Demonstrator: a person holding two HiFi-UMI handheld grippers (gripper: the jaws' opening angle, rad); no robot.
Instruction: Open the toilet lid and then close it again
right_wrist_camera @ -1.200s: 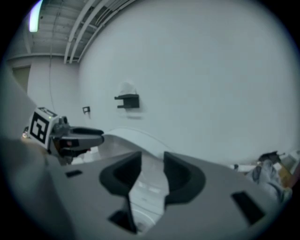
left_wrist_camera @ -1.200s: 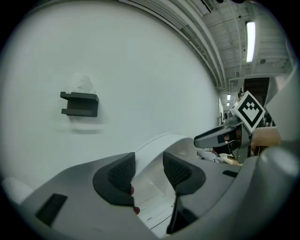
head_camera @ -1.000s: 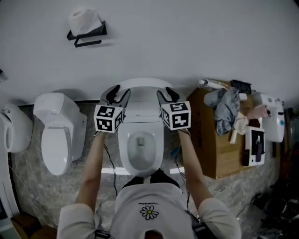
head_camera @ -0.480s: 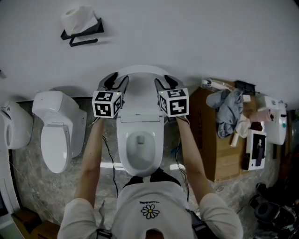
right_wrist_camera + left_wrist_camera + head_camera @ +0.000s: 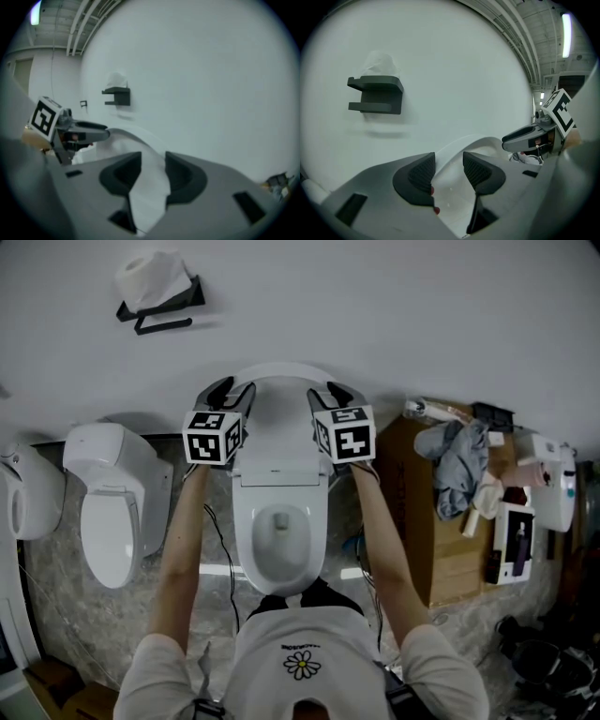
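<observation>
Head view: a person stands over a white ceramic toilet bowl (image 5: 246, 545); its white oval toilet lid (image 5: 281, 423) is raised near the wall, with the left gripper (image 5: 225, 390) and right gripper (image 5: 335, 393) at its two side edges. Left gripper view: the left gripper (image 5: 449, 171) appears clamped on the lid (image 5: 487, 139) rim, with a black wall-mounted paper holder (image 5: 375, 95) beyond. Right gripper view, blurred: the right gripper (image 5: 153, 176) has its jaws closed on the lid (image 5: 150, 187).
</observation>
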